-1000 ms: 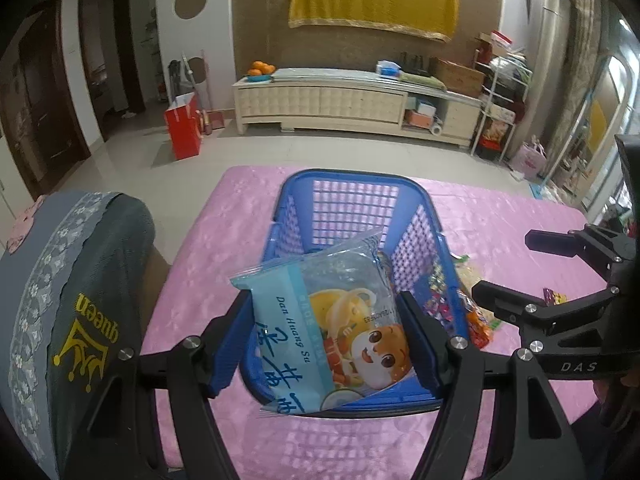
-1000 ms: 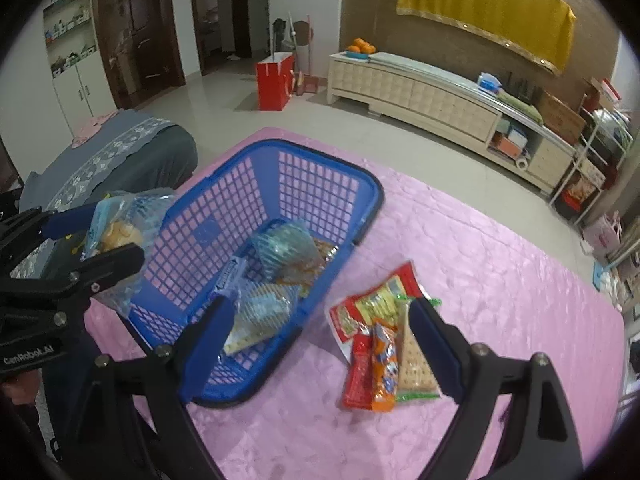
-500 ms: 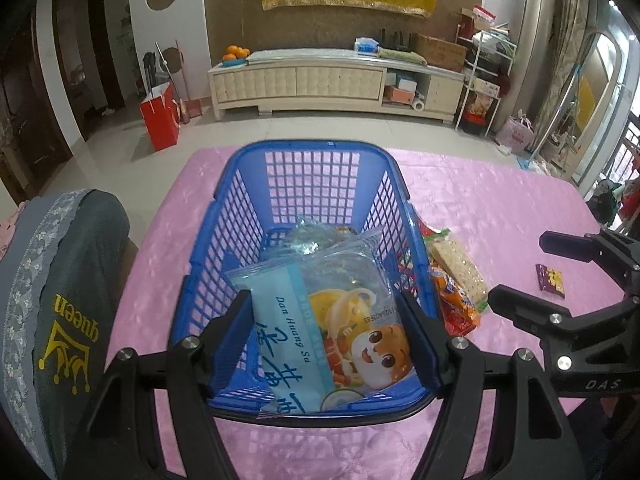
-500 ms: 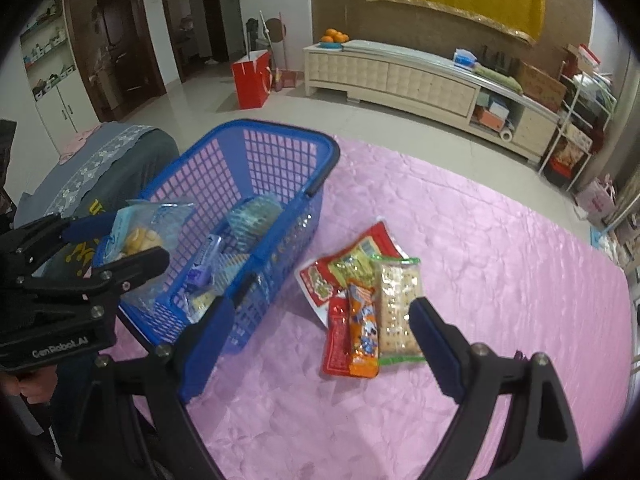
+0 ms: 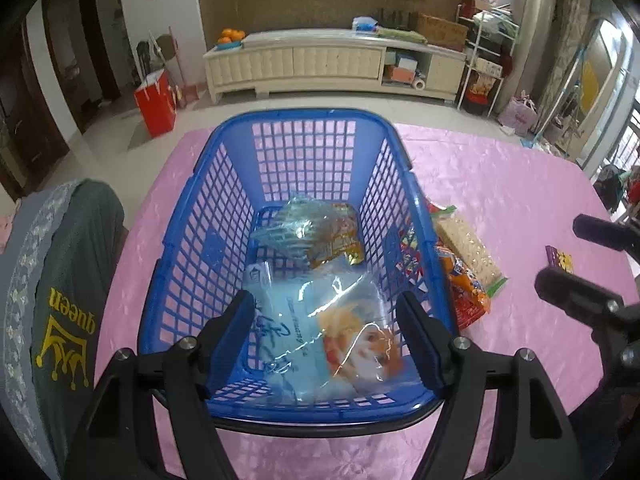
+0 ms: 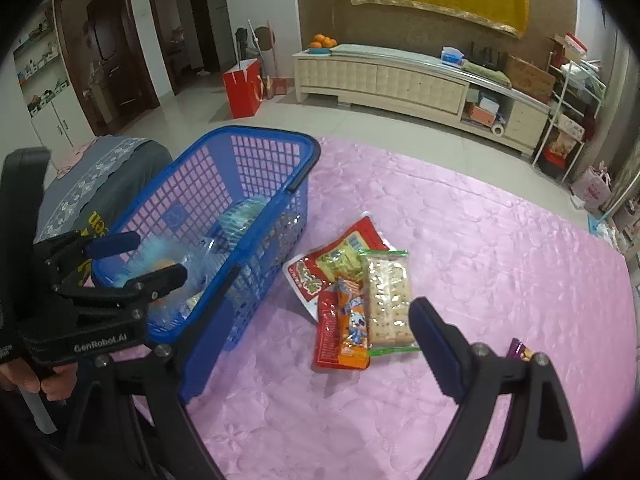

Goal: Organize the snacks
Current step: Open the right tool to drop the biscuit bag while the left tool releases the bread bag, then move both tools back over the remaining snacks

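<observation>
A blue plastic basket (image 5: 304, 114) stands on the pink table with a couple of clear snack packets (image 5: 316, 232) in it. My left gripper (image 5: 324, 300) hangs over its near end. A light blue snack bag (image 5: 332, 332) with a cartoon face lies blurred between and below the fingers, dropping into the basket, and the pads look clear of it. My right gripper (image 6: 326, 292) stands open and bare over a pile to the right of the basket: a cracker pack (image 6: 388, 300), an orange packet (image 6: 352, 324) and a red packet (image 6: 308, 276).
A small purple sweet (image 6: 520, 350) lies alone on the pink tablecloth (image 6: 480, 240) to the right of the pile. A chair with a grey cover marked "queen" (image 5: 60, 280) stands against the table's left side. A hand holds the left gripper's handle (image 6: 36, 384).
The left gripper came forward and down over the basket, and the blue bag sank from upright between the pads to low in the basket. The right gripper shifted right, over the snack pile.
</observation>
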